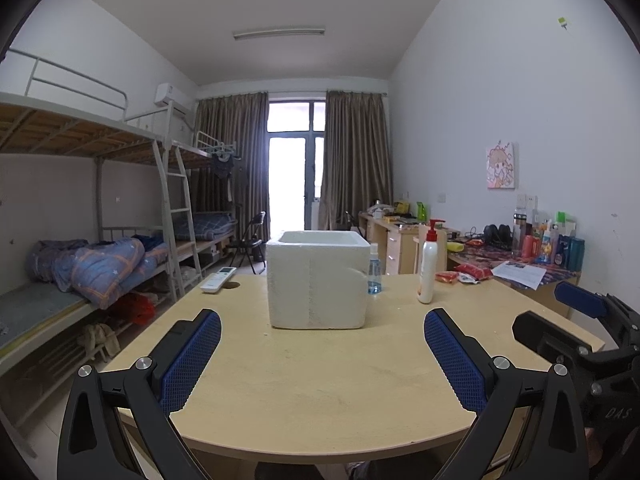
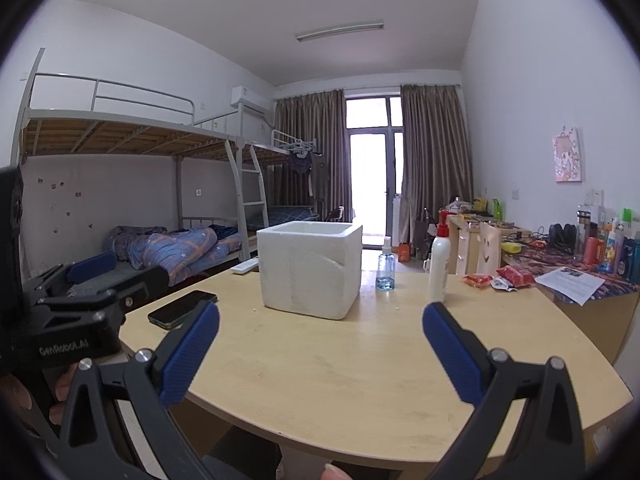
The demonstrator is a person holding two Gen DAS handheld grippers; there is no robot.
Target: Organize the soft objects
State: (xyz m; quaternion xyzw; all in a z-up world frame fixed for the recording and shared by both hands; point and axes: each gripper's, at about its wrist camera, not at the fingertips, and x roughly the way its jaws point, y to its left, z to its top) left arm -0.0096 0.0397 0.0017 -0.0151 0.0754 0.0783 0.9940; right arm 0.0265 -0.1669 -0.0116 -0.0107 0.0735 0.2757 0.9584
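Filling the lower half of both frames, a pale wooden table (image 1: 320, 380) stands in a dorm room with bunk beds (image 1: 100, 184) at the left and a curtained balcony door (image 1: 294, 164) at centre back. A white foam box (image 1: 318, 280) sits upright at the table's centre, open top facing up, its long axis running roughly left to right; its inside cannot be seen. Right of it stand a small spray bottle (image 1: 375, 270) and a pump lotion bottle (image 1: 428, 264). The left gripper (image 1: 322, 354) and right gripper (image 2: 320, 354) are both spread wide, holding nothing. Only the right wrist view shows a dark phone (image 2: 180, 308) at centre left; the remote (image 1: 218, 278) shows clearly in the left view.
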